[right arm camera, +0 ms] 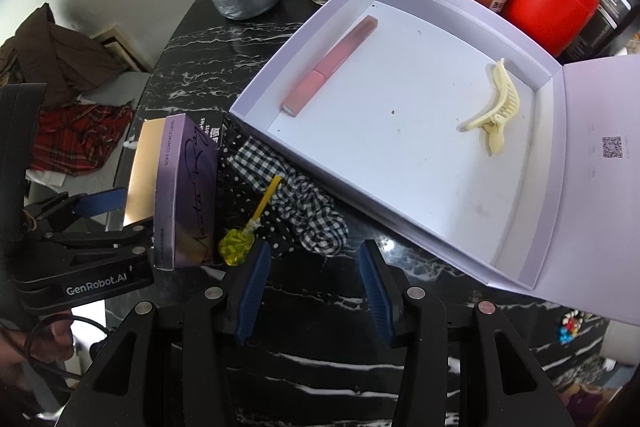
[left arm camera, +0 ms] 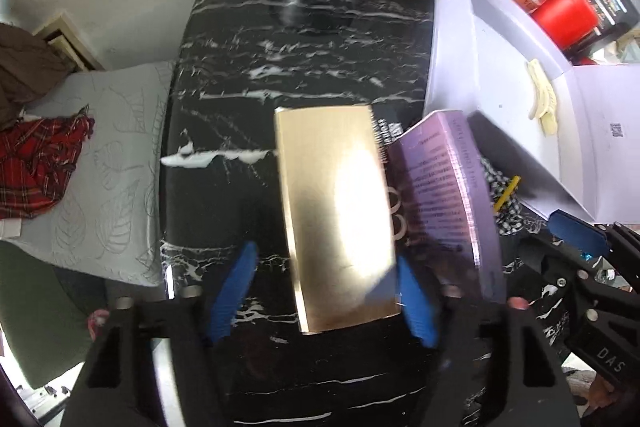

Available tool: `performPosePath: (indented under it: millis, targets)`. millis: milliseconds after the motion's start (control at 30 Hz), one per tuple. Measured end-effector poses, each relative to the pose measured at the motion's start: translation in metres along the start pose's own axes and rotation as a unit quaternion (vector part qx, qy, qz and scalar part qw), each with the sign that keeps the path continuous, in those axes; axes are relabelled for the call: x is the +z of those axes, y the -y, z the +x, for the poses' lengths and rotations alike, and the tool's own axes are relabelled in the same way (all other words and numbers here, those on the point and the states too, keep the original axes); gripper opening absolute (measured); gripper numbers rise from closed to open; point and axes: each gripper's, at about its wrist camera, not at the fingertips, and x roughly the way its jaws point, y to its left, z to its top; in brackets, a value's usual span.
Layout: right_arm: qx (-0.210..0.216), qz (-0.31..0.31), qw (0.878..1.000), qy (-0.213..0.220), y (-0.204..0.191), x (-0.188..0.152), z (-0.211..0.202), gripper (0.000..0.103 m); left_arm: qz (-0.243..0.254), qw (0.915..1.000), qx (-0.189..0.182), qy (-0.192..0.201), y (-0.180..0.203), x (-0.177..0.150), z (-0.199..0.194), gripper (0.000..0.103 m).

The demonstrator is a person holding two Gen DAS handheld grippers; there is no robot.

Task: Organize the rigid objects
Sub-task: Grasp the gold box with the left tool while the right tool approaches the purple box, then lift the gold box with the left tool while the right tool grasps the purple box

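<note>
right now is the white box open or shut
Open. The white box has its lid folded back to the right, and a pink tube and cream hair clip lie inside.
</note>
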Motion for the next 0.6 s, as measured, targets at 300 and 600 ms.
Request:
performPosePath:
  millis: [300, 600]
  targets:
    - [0.019, 0.001, 1.000, 0.005, -0.003, -0.001, -0.004, 0.046, 0.034, 0.9991, 0.018, 0.018, -0.001, -0.007, -0.008, 0.044]
    - [0.044, -0.018, 0.999, 0.014, -0.022, 0.000, -0.012, 0.046, 0.022, 0.9995, 0.020, 0.011, -0.014, -0.023, -0.018, 0.044]
